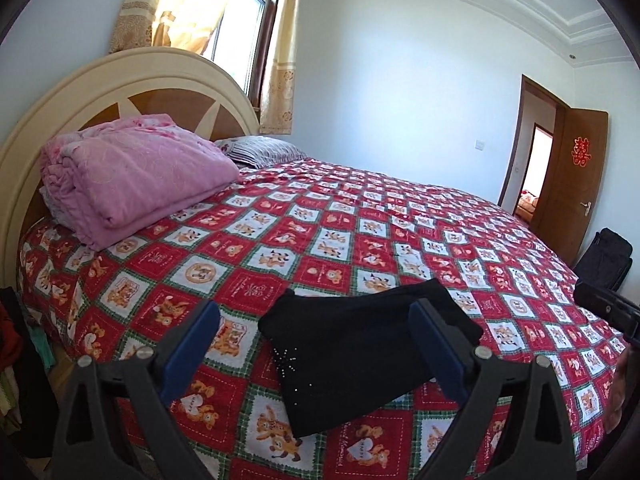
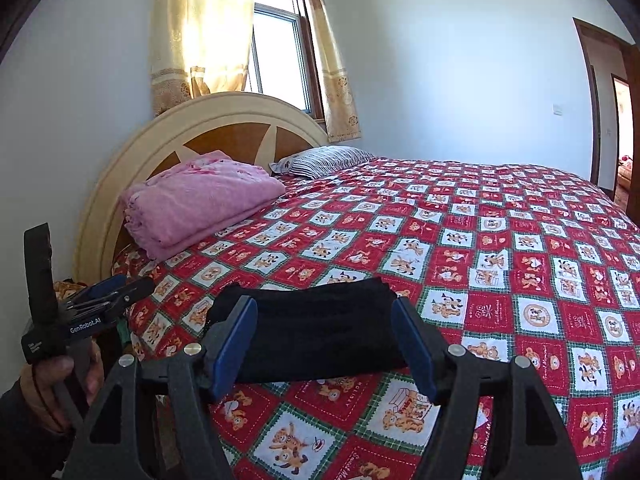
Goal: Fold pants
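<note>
The black pants (image 1: 352,352) lie folded into a compact stack near the bed's front edge, with small shiny studs on the left part. In the right wrist view the pants (image 2: 320,328) lie just ahead of the fingers. My left gripper (image 1: 316,348) is open and empty, held above and in front of the pants. My right gripper (image 2: 324,340) is open and empty, also hovering before the pants. The left gripper also shows in the right wrist view (image 2: 104,296), and the right gripper's body shows at the left wrist view's right edge (image 1: 608,312).
The bed has a red, white and green patchwork cover (image 1: 360,240). A folded pink quilt (image 1: 132,180) and a striped pillow (image 1: 264,150) lie by the headboard (image 1: 120,80). A dark bag (image 1: 608,260) stands by the open door (image 1: 572,184).
</note>
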Tool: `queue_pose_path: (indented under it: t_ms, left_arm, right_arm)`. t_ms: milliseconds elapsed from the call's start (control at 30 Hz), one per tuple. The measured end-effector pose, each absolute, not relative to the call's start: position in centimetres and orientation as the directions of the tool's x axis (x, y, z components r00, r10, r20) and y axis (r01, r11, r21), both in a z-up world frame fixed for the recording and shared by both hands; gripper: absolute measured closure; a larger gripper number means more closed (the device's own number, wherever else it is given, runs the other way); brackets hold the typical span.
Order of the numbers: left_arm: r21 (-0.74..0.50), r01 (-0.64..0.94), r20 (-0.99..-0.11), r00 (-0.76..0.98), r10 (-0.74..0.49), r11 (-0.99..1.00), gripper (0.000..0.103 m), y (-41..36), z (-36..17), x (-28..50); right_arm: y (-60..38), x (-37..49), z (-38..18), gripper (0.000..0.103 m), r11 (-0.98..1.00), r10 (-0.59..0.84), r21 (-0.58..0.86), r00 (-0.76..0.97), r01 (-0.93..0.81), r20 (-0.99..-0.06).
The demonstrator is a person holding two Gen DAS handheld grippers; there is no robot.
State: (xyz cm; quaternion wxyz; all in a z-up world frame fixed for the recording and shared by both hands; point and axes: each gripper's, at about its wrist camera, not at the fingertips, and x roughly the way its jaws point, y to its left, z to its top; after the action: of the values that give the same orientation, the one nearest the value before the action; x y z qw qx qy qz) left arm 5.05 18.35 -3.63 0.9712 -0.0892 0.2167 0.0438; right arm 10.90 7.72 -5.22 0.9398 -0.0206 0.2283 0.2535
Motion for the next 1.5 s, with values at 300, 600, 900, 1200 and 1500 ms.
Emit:
queue_pose_path:
  t_ms: [300, 600, 900, 1200, 1500]
  left_arm:
    - [-0.138, -0.115, -0.431, 0.901, 0.045, 0.984, 0.005, 17.6, -3.8, 5.0]
    - [-0.129, -0.110, -0.437, 0.899, 0.043, 0.986, 0.005, 17.4, -4.0, 5.1]
    - [-0.088, -0.113, -0.445, 0.893, 0.063, 0.990, 0.000, 17.0, -3.9, 5.1]
    - [-0.066, -0.087, -0.393, 0.918, 0.054, 0.994, 0.000, 15.8, -2.3, 4.0]
    - [-0.070, -0.093, -0.379, 0.924, 0.060, 0.993, 0.000, 15.5, -1.7, 4.0]
  right_arm:
    - [6.5, 10.4, -5.1, 0.032, 0.877, 0.464, 0.095, 0.777, -0.471, -0.427]
    - [6.1, 10.1, -5.2, 0.031, 0.880, 0.460, 0.104, 0.781, -0.463, -0.422]
    - [6.0, 9.9, -5.3, 0.031, 0.881, 0.461, 0.107, 0.782, -0.462, -0.419]
    - [5.5, 9.3, -5.2, 0.031, 0.882, 0.460, 0.112, 0.789, -0.457, -0.407]
    - [5.6, 8.8, -5.2, 0.031, 0.880, 0.462, 0.103, 0.790, -0.463, -0.403]
